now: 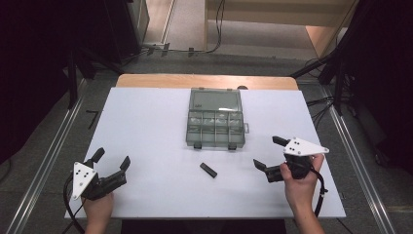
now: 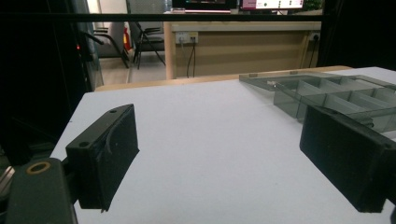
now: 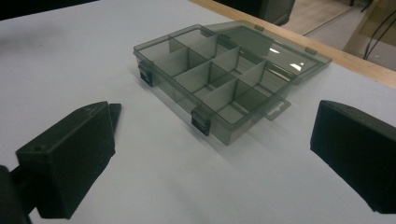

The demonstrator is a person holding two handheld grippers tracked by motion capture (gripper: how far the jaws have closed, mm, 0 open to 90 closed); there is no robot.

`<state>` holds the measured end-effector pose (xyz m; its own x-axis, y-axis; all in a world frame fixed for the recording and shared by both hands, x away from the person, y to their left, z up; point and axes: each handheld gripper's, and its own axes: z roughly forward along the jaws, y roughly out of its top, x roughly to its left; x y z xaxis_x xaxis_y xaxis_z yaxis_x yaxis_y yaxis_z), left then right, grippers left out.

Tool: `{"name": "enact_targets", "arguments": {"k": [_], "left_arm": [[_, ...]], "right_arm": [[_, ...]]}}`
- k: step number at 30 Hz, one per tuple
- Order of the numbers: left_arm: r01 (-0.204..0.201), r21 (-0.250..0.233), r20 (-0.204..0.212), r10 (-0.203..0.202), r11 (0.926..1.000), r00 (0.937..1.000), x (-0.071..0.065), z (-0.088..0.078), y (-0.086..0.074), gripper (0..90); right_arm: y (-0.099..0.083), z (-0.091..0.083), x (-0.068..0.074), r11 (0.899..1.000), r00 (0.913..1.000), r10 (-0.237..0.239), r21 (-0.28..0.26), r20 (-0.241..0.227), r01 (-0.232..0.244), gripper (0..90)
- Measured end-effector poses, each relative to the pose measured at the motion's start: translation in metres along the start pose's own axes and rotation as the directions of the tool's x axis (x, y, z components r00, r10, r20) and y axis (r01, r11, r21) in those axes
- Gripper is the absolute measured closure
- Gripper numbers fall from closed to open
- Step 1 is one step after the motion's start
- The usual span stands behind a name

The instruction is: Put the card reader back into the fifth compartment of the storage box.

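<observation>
Both grippers wide open and empty, ahead of the pick-up.

We hold the right gripper [image 1: 266,153] with its jaws spread wide and nothing between them; the left gripper [image 1: 112,160] stands the same, spread and empty. We take the organizer box [image 1: 215,123] as our landmark: it lies on the white table [image 1: 146,122] with its lid folded back and its compartments bare. The small black block [image 1: 208,169] lies flat just in front of the box, between the two grippers and nearer the right one. We judge the approach step to be in hand. The next move calls for bringing the right gripper over the block, lining its jaws across the narrow sides, then closing.
</observation>
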<state>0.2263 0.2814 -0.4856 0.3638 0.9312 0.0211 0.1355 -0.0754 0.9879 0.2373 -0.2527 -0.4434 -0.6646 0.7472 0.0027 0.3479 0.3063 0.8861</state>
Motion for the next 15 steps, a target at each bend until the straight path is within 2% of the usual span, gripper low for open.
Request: {"name": "enact_targets", "arguments": {"k": [3,15], "left_arm": [[0.002,-0.002,0.001,-0.002,1.0,1.0,0.001,-0.001,0.0,11.6],[0.01,-0.01,0.006,-0.01,0.9999,0.9999,0.001,-0.001,0.0,11.6]], "right_arm": [[0.008,0.007,0.002,1.0,0.9999,-0.007,0.028,-0.014,0.007,0.0],[0.027,0.035,0.016,0.996,0.996,-0.034,0.083,-0.083,0.041,0.0]]}}
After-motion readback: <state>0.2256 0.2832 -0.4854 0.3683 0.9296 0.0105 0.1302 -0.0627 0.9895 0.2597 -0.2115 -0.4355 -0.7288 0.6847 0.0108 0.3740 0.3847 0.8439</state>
